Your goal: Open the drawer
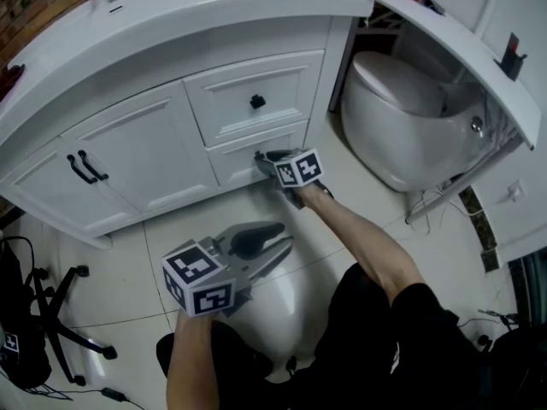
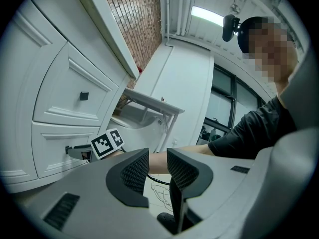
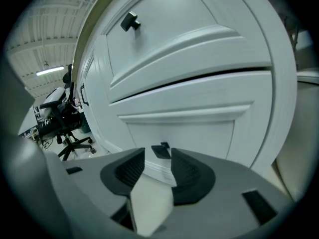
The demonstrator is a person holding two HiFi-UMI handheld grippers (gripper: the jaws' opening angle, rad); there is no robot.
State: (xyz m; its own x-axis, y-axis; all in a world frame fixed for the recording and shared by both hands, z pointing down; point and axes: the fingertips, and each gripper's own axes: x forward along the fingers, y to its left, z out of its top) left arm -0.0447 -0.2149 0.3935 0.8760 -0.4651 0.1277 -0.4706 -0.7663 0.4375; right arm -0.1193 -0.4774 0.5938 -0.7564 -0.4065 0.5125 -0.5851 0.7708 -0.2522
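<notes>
Grippers are both standing with jaws apart. The left gripper [image 1: 280, 237] [image 2: 158, 156] is hanging off the cabinet [image 1: 137, 156] front, holding nothing and taking no part in this step.

Further right, at the bottom right corner of the cabinet and under the upper drawer [image 1: 226, 101], the lower drawer [image 1: 232, 161] [image 3: 199, 133] is sitting shut, flush with the front as far as I can judge. The right gripper [image 1: 261, 161] [image 3: 157, 159] is pointing at it, with the small dark knob [image 3: 160, 150] lying just ahead of the tips, in line with the gap; the pads are not pressing on it.

Doing this well probably means easing forward until the knob is sitting well between the pads; closing squarely on it; then pulling straight back along the drawer's run rather than down or sideways, since so small a knob is likely to slip. The left gripper should be keeping clear of the drawer's path.

From the head view the right gripper is covering the knob entirely. Its own view is bending the picture, so whether the tips are already flanking the knob or stopping just short is hard to tell. The left gripper view is showing the meeting point too small to judge contact, and the drawer's inside is hidden.
</notes>
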